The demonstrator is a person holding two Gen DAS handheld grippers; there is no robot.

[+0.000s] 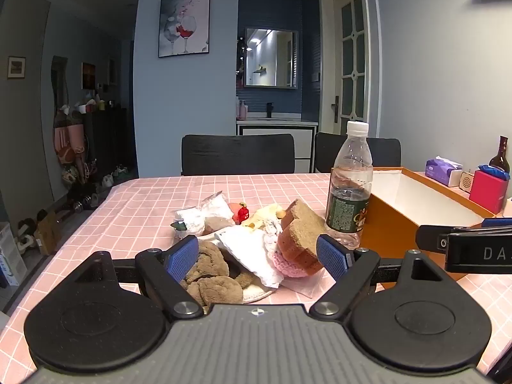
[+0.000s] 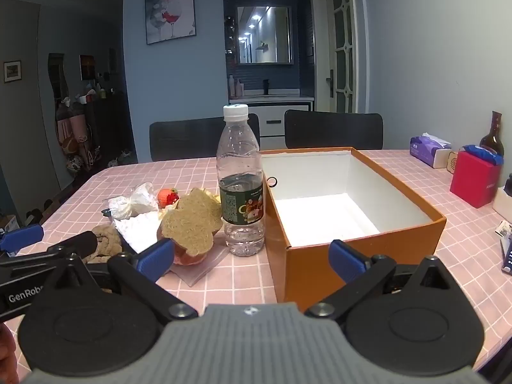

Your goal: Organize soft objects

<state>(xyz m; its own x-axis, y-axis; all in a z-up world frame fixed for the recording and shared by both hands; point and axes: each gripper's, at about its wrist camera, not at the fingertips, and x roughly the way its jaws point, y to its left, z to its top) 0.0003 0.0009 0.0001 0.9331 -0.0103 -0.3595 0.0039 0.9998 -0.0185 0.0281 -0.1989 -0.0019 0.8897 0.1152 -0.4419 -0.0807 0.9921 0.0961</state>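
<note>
A heap of soft things lies on the pink checked tablecloth (image 1: 134, 204): a brown plush toy (image 1: 208, 275), a white cloth (image 1: 249, 252), a pink crocheted piece (image 1: 288, 264), a brown bread-shaped sponge (image 1: 299, 235), a plastic bag (image 1: 204, 212) and a red strawberry toy (image 1: 242, 213). My left gripper (image 1: 257, 257) is open, its blue pads on either side of the near end of the heap. My right gripper (image 2: 251, 260) is open and empty in front of the open orange box (image 2: 352, 249). The sponge (image 2: 192, 224) and plush toy (image 2: 107, 240) also show in the right wrist view.
A water bottle (image 2: 241, 179) stands between the heap and the orange box. A purple tissue pack (image 2: 428, 148), a red box (image 2: 473, 177) and a dark bottle (image 2: 492, 137) stand at the far right. Two black chairs (image 2: 332, 129) are behind the table.
</note>
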